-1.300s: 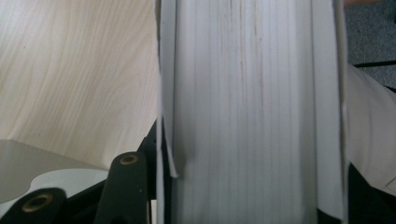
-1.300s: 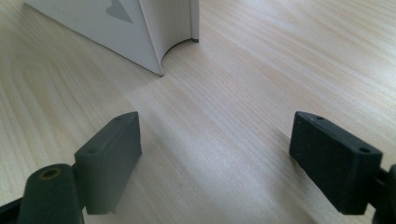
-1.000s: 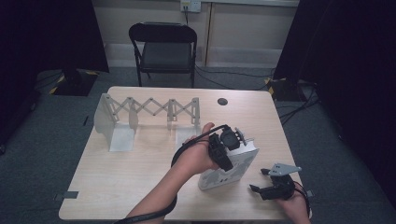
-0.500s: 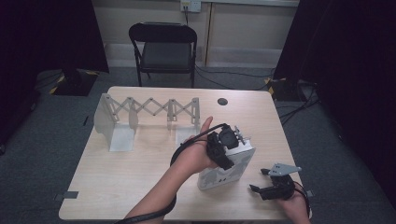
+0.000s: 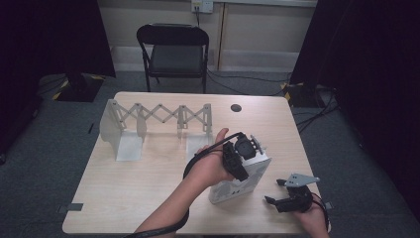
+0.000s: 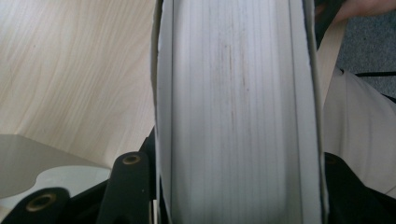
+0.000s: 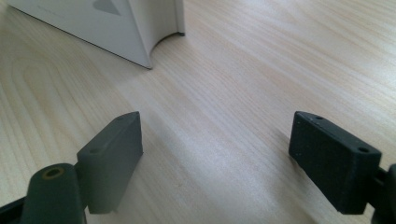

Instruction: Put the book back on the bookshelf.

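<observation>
A thick white book stands on edge on the wooden table, right of centre. My left gripper grips it from above, and its jaws have just been closing on it. In the left gripper view the book's page edge spans the whole gap between the black jaws, and my left gripper is shut on it. My right gripper rests low near the table's front right corner, apart from the book. Its jaws stand wide with bare table between them in the right gripper view, where my right gripper faces the book's lower corner.
A white accordion-style rack stretches across the back left of the table, with upright panels at its ends. A small dark disc lies near the far edge. A black folding chair stands behind the table. Cables run over the floor at right.
</observation>
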The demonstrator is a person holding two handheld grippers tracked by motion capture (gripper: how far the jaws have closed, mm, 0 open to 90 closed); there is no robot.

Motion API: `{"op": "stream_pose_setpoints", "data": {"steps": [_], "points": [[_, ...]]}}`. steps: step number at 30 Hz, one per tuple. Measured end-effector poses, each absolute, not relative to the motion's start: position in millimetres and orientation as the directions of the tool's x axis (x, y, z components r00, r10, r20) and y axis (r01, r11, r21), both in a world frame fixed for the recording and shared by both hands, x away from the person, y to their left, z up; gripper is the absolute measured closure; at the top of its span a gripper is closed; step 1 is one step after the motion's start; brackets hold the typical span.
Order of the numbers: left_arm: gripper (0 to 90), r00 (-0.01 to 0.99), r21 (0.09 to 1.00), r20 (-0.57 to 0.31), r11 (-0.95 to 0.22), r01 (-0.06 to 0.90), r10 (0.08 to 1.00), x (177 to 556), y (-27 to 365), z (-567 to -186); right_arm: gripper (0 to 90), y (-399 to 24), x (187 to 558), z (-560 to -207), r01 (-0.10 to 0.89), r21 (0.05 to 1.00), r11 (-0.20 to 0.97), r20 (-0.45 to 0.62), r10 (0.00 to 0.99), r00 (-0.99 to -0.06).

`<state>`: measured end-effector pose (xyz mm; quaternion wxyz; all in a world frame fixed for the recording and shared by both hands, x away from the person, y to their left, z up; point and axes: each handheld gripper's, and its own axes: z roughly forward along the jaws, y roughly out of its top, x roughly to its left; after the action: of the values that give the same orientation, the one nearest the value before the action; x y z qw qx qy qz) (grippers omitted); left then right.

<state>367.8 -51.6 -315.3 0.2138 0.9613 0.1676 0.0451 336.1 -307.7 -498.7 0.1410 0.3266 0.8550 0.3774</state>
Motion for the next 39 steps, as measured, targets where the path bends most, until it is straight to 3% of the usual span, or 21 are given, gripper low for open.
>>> {"op": "stream_pose_setpoints", "data": {"steps": [39], "points": [[53.4,0.859,0.408,-0.001,-0.784,0.468,0.512,371.2,11.2,-290.6,14.0,-306.6,335.9,-498.8,0.448,0.732,0.513,0.002,0.657,-0.754]]}}
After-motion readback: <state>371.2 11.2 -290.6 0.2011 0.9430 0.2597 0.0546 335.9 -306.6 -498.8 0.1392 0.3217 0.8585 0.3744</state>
